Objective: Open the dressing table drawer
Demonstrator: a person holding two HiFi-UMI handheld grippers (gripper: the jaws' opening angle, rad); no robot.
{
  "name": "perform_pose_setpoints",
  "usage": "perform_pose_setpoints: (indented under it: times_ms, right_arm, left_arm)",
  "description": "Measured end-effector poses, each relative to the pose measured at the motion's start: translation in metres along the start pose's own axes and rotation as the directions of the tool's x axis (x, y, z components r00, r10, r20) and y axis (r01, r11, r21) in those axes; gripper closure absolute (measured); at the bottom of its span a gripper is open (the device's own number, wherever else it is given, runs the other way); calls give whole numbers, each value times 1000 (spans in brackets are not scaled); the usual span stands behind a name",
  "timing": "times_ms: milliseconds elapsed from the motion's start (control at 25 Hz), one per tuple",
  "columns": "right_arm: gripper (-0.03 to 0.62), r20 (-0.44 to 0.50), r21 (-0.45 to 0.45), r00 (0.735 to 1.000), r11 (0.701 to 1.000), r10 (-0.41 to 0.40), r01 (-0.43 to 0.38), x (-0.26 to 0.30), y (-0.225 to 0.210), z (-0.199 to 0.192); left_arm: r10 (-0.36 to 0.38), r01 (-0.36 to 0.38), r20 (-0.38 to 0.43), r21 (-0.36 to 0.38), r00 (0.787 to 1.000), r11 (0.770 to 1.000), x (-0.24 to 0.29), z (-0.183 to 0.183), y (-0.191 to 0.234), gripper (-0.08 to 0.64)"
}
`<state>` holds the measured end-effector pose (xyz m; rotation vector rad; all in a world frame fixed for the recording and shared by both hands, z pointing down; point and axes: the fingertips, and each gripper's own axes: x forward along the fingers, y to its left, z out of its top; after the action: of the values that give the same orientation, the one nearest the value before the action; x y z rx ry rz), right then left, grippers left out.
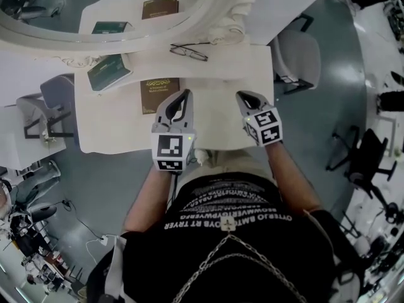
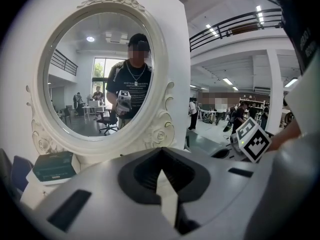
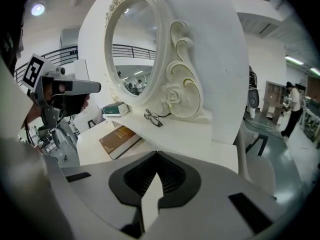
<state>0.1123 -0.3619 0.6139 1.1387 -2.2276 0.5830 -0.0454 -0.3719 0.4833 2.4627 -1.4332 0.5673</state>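
The white dressing table (image 1: 113, 131) lies below me, its top facing up; the drawer front is hidden under the near edge. My left gripper (image 1: 184, 95) hovers over the near middle of the top, beside a brown book (image 1: 159, 93), jaws shut and empty. My right gripper (image 1: 240, 96) hangs a hand's width to its right, also shut on nothing. In the left gripper view the closed tips (image 2: 160, 150) point at the oval mirror (image 2: 100, 79). In the right gripper view the closed tips (image 3: 156, 155) aim over the table top towards the mirror frame (image 3: 175, 84).
A green book (image 1: 108, 71) and a pair of glasses (image 1: 188, 51) lie at the back of the top, below the mirror (image 1: 95, 5). A grey chair (image 1: 297, 59) stands right of the table, another (image 1: 38, 115) left. My legs are against the table's near edge.
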Motion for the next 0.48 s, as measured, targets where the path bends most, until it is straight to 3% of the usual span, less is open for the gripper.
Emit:
perform_pose_setpoints:
  times_ms: [480]
  right_arm:
    - [588, -70, 58, 997, 998, 26, -22, 46, -13, -22]
  left_arm:
    - [32, -32, -47, -2, 998, 999, 11, -11, 5, 557]
